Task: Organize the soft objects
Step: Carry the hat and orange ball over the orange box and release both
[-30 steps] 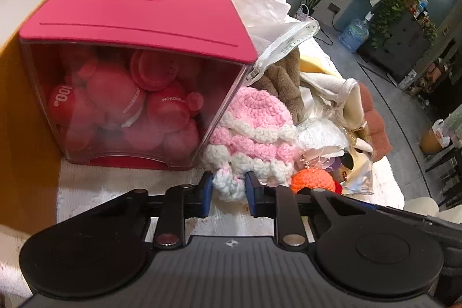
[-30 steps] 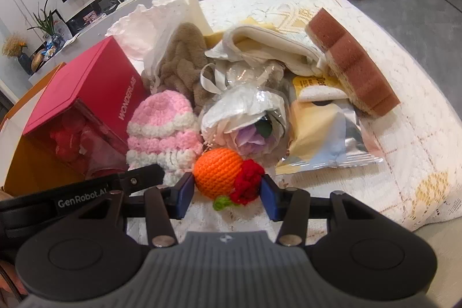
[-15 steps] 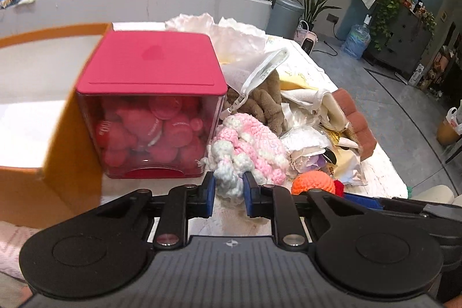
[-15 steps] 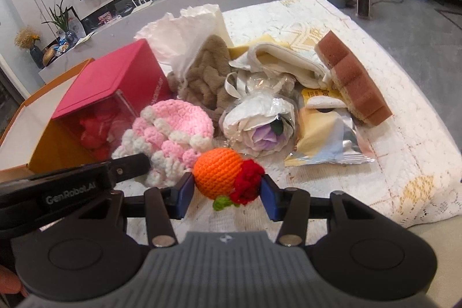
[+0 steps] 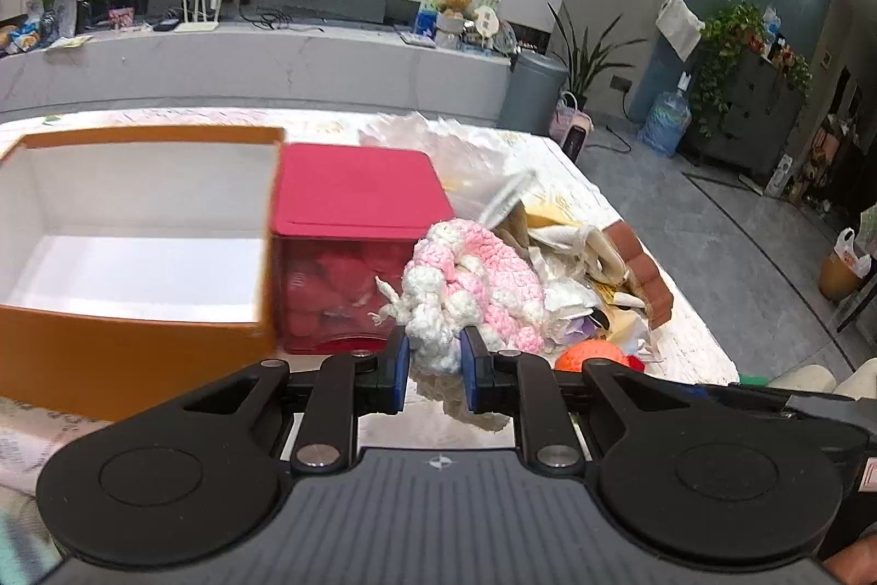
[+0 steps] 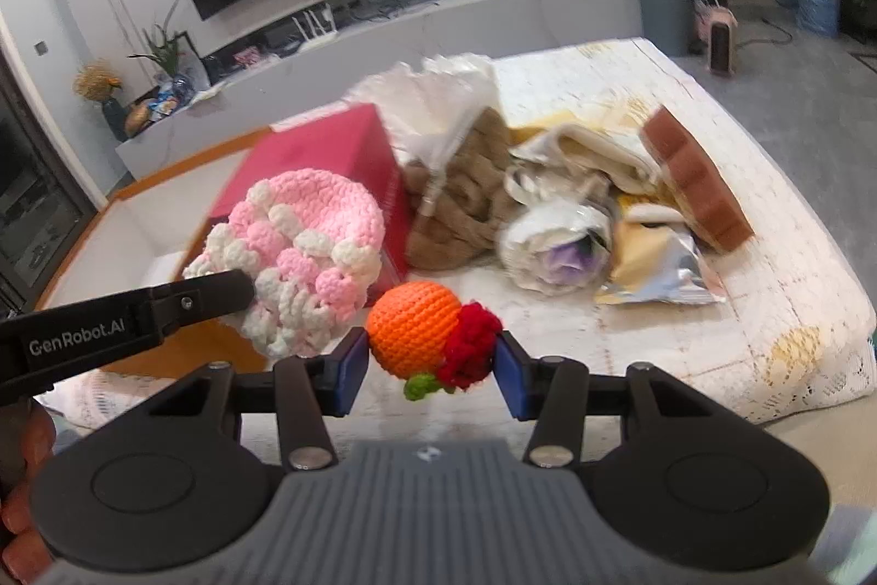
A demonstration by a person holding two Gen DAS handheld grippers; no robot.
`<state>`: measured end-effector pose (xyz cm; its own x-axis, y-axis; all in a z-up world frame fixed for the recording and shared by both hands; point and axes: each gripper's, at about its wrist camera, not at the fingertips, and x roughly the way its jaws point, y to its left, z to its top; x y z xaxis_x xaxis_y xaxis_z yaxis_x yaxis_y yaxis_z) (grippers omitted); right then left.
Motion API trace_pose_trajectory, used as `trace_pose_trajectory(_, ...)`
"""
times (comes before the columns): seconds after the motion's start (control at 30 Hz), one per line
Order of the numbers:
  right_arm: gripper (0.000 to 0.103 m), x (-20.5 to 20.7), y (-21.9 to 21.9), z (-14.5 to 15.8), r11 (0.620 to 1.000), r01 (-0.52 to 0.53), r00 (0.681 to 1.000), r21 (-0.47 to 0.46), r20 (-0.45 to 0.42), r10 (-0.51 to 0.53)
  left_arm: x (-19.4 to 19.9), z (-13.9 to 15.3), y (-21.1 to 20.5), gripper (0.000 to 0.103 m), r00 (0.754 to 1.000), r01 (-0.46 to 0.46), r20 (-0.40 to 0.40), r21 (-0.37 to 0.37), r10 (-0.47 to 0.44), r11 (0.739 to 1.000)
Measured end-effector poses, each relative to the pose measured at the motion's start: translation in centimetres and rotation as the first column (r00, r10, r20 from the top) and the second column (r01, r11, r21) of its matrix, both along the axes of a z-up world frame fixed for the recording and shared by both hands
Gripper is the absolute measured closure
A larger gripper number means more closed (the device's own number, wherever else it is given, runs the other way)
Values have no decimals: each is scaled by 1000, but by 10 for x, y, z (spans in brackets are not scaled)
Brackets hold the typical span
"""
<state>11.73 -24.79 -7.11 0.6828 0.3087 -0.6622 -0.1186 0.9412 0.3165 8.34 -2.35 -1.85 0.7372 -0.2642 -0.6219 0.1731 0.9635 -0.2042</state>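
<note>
Orange box [image 5: 131, 344] sits open at far left, likely the drop target. Left tongs [image 5: 433, 365] are clenched on the crocheted hat [image 5: 477, 278], pink-and-white, lifted beside the red-lidded bin [image 5: 351, 196]; carry it clear over the box wall before letting go. Right tongs [image 6: 430, 368] are clenched on the orange knit fruit [image 6: 414, 327] with its red tuft, above the table [image 6: 712, 338].

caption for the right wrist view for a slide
Right gripper holds a crocheted orange; beside it, the left gripper carries a pink-and-white knit hat.
</note>
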Motion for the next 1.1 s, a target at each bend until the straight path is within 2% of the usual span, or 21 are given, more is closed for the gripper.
trace_pose_trajectory(0.23, 54, -12, 32, 28, 999, -50, 997, -12, 58, 50, -19, 21, 35, 81, 996, -66, 65, -16, 67, 998)
trace_pose_trajectory(0.37, 54, -13, 57, 43, 995, -92, 991, -25, 95, 94, -27, 33, 61, 82, 985, -126, 115, -14, 127, 992)
trace_pose_trajectory(0.63, 54, -3, 118, 71, 977, -208, 965, -47, 155, 213, -23, 43, 109, 81, 959, -244, 143, -15, 244, 970)
trace_pose_trajectory(0.83, 54, 24, 170, 79, 951, -300, 938, -79, 158, 309, -1, 43, 126, 81, 952, -288, 112, 1, 286, 958)
trace_pose_trajectory(0.97, 54, 49, 196, 76, 938, -325, 933, -117, 122, 338, 17, 35, 130, 81, 952, -293, 87, -6, 292, 956)
trace_pose_trajectory(1.1, 54, 75, 213, 66, 926, -327, 936, -189, 69, 345, 36, 24, 131, 81, 954, -297, 49, 18, 296, 955)
